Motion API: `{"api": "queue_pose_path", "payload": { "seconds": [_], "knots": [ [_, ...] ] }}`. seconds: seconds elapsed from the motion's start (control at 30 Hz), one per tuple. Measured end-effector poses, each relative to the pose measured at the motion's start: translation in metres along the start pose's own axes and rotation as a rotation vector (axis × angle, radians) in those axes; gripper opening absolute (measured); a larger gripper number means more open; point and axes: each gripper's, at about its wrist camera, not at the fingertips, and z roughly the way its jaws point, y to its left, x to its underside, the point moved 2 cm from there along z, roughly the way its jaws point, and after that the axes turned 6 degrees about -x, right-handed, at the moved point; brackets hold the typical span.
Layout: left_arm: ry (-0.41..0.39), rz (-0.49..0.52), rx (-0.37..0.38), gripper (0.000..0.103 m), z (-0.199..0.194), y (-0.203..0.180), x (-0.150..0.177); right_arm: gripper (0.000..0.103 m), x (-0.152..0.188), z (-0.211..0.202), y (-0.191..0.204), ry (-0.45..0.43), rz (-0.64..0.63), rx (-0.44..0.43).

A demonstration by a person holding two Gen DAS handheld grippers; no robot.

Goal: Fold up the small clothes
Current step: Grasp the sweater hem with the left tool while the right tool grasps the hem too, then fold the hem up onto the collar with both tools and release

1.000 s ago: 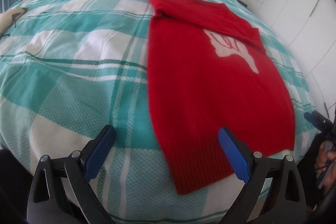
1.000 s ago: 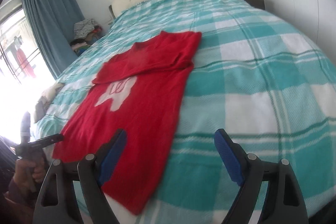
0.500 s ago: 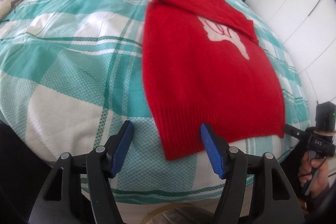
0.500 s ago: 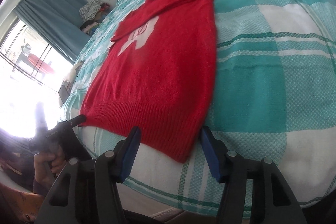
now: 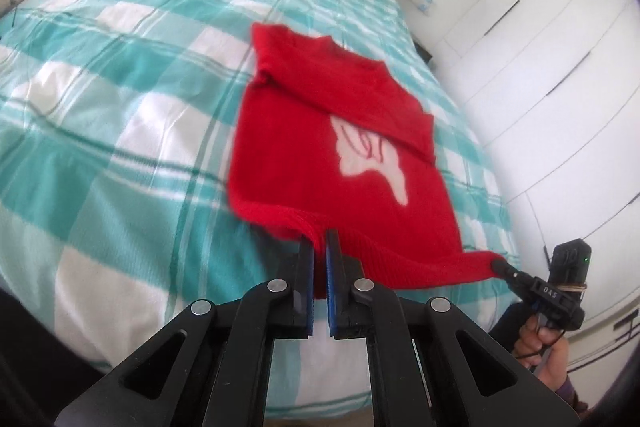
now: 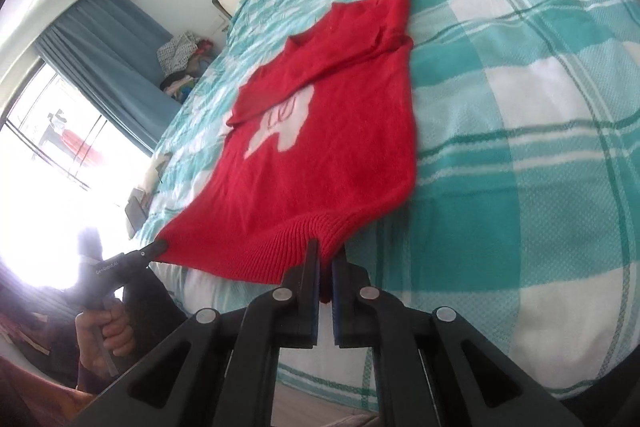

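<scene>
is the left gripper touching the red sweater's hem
Touching. In the left wrist view the left gripper is shut on the ribbed hem of the red sweater, with red knit pinched between its blue pads.

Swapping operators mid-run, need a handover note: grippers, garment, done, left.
Left gripper: jaws shut on the ribbed hem of the red knit sweater, at one bottom corner.
Right gripper: jaws shut on the same hem, at the other bottom corner.
Sweater lies front-up on the teal-and-white checked bedspread, white motif showing, hem lifted off the bed at both grips.
Done: sleeves folded in across the chest; both hem corners gripped.
Left: likely carry the hem up toward the collar, then release.
</scene>
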Motion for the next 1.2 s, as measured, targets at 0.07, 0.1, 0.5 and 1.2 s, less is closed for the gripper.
{"api": "queue_pose_path", "payload": {
  "seconds": [0.07,0.1,0.5,1.2],
  "knots": [
    [-0.058,0.023,0.012,0.003,0.011,-0.009,-0.037,0.004,-0.034,0.004,0.003,-0.051,-0.04,0.014],
    [-0.079,0.031,0.015,0.003,0.021,-0.013,-0.057,0.004,-0.052,0.008,0.003,-0.079,-0.066,0.033],
    [-0.072,-0.019,-0.168,0.003,0.191,-0.008,-0.23,0.004,-0.257,0.137,-0.045,-0.196,-0.123,0.2],
    [-0.002,0.119,-0.322,0.084,0.183,0.006,-0.181,0.03,-0.215,0.164,-0.029,0.063,-0.347,0.16]
  ]
}}
